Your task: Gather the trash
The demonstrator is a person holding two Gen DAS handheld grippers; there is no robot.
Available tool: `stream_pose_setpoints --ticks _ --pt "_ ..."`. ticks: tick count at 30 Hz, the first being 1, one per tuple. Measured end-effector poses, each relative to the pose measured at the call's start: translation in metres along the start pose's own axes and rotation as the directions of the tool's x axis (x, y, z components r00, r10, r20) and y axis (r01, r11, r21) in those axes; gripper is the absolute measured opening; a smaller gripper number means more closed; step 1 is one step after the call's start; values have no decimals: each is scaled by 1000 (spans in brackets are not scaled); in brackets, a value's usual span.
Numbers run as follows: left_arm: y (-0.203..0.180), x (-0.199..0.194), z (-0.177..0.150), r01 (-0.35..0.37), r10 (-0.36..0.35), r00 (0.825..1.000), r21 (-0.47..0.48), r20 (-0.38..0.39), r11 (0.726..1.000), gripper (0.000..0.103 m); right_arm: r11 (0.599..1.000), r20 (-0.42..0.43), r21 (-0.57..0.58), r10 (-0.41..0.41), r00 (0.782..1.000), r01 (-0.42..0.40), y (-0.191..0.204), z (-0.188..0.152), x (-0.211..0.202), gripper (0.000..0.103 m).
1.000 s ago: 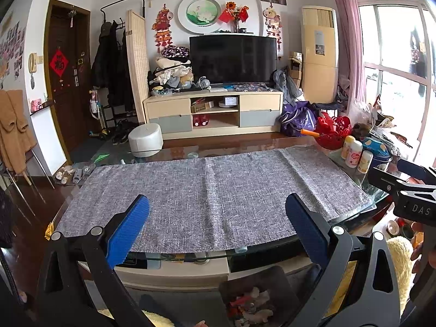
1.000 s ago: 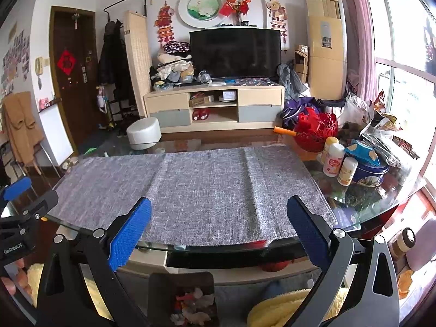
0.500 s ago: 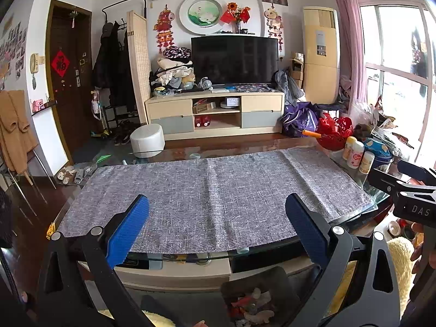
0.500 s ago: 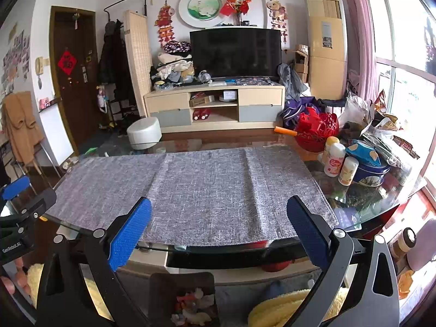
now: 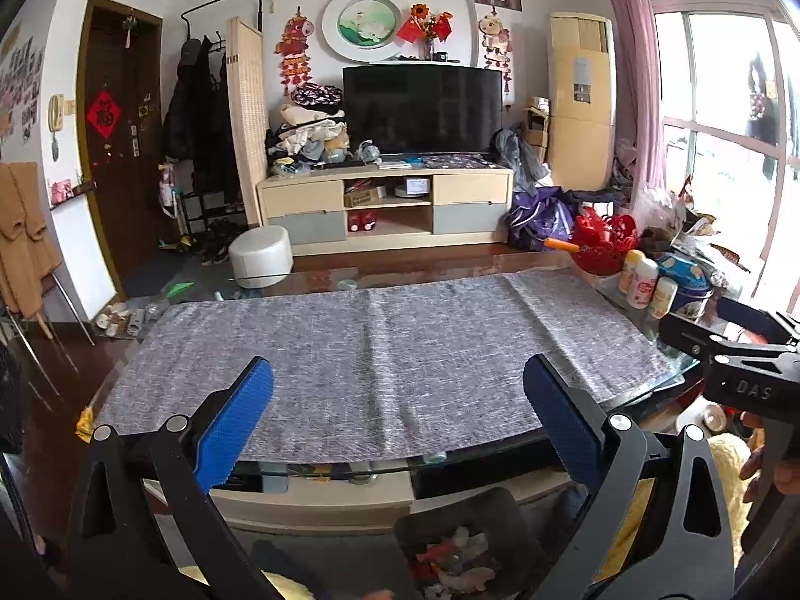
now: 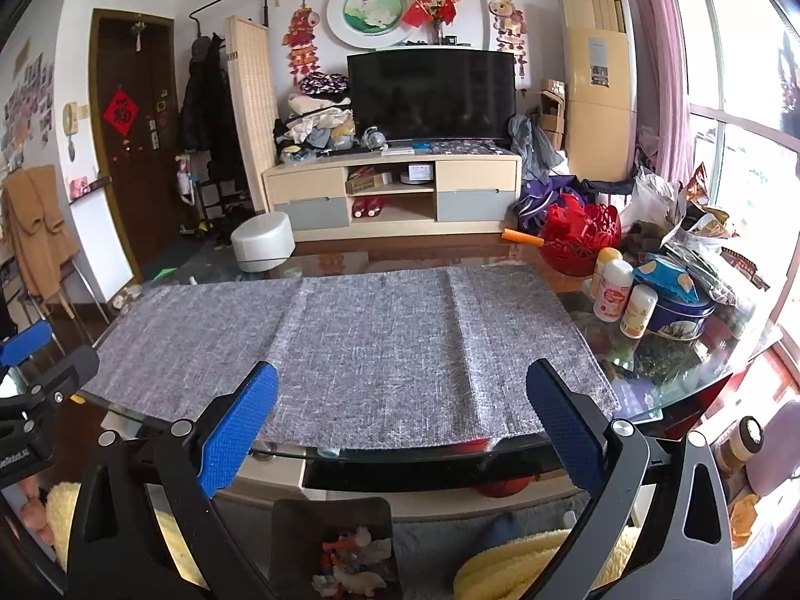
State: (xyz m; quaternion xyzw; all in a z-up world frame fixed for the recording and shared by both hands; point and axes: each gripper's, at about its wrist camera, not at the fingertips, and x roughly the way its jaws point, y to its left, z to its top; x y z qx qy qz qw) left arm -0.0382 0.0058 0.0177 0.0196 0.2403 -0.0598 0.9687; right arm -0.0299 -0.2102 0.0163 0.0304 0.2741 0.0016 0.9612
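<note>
Barely anything has shifted since a second ago, just a tiny drift of both views, with both grippers parked at the near edge of the table like before.

Closest in, the left gripper [image 5: 397, 420] has its blue, knobbly-textured pads spread wide with nothing between them. Same deal for the right gripper [image 6: 402, 422]: wide apart, holding nothing. Below them, on the floor in front of the table, sits a dark square trash bin [image 6: 332, 525] with a pile of crumpled trash [image 6: 350, 567] in it, white and reddish bits. Fluffy yellow fabric [image 6: 505, 565] lies just beside the bin on the right.

Next up is the glass table [image 6: 700, 380], its curved near rim poking out past a grey woven cloth [image 5: 380, 355] that covers most of the top. The cloth is flat with a couple of fold creases and has nothing on it, so lots of room there.

The right end is the crowded bit: three small white bottles [image 6: 612, 295], a blue round tin [image 6: 675, 312], a red basket [image 6: 582, 237] and crinkly plastic bags [image 6: 700, 245], all off the cloth on bare glass.

Further back, a white round stool [image 5: 260, 257] on the floor, then the wooden TV cabinet [image 5: 385, 210] with the black TV [image 5: 422, 107] against the wall.
</note>
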Motion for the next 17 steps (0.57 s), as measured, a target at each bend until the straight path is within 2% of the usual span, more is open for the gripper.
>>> stream_pose_setpoints --ticks 6,17 --pt "-1 0 0 -49 49 999 19 9 999 95 1000 -4 4 -1 1000 1 0 -1 0 100" --pt "2 5 3 -30 30 999 5 -14 1000 95 1000 -10 7 -5 1000 5 2 -1 0 100"
